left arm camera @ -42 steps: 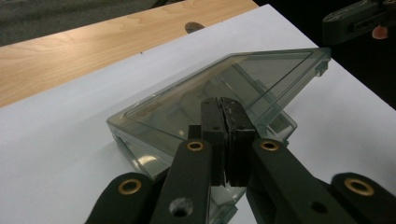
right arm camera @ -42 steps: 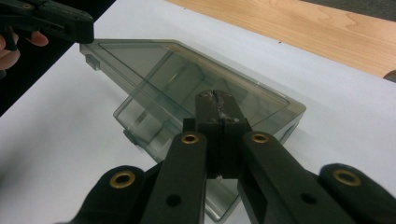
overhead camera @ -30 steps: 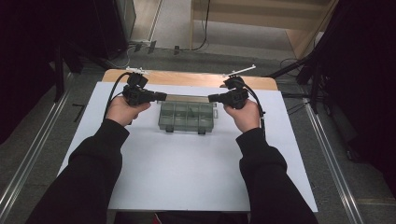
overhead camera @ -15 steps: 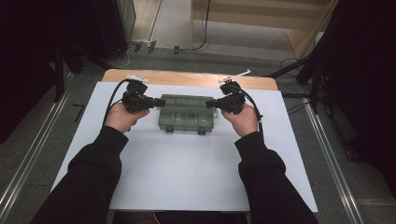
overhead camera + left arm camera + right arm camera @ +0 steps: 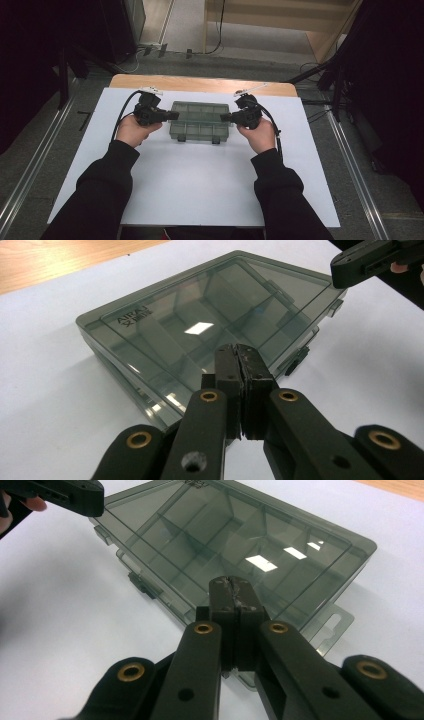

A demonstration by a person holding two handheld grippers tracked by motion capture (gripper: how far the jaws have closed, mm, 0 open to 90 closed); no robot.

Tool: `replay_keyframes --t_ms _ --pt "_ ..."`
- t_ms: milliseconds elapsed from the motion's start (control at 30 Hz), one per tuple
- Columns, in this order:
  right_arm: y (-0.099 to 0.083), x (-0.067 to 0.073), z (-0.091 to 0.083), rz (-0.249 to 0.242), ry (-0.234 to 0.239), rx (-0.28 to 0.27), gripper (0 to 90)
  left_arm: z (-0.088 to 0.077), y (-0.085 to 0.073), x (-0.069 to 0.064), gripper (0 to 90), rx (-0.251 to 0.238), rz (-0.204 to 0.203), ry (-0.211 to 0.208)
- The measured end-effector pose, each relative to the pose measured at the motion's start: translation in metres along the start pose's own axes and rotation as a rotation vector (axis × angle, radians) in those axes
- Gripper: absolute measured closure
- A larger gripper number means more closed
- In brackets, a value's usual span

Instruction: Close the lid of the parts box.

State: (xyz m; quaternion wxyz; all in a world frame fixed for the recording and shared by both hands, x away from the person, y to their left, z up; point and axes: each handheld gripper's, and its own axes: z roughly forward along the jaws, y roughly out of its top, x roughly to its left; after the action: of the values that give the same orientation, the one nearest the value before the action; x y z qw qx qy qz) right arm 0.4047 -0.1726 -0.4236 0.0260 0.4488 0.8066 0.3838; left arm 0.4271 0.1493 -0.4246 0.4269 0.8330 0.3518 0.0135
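A: Where is the box (image 5: 201,120) sitting right now?

B: It is lying flat on the white sheet (image 5: 190,185) over the tabletop (image 5: 200,83), lid down and latches (image 5: 215,141) facing the person, between the two hands.

A: And what are the grippers doing?

B: The left hand-held gripper (image 5: 174,115) is hovering at the box's left end with its jaws pressed together on nothing. The right hand-held gripper (image 5: 223,118) is doing the same at the right end, also closed and empty.

A: So how far along is it looking?

B: Barely begun, I'd judge. The compartments are looking empty, the lid is staying shut, and neither gripper is grasping the box. Opening or moving it is all remaining.
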Motion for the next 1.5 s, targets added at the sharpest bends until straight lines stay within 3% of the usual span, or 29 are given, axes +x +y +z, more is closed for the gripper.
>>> replay_keyframes --t_ms 533,800,1500 --pt "-0.014 -0.003 0.005 0.029 0.0 0.003 90.0 0.011 -0.02 0.002 88.7 0.01 0.013 0.035" --pt "-0.021 -0.004 0.013 0.037 -0.005 0.026 90.0 0.015 -0.026 0.006 88.7 -0.001 -0.01 0.022" --pt "-0.035 -0.015 0.025 0.064 -0.011 0.048 89.9 0.021 -0.038 0.008 88.7 0.015 -0.009 0.02"
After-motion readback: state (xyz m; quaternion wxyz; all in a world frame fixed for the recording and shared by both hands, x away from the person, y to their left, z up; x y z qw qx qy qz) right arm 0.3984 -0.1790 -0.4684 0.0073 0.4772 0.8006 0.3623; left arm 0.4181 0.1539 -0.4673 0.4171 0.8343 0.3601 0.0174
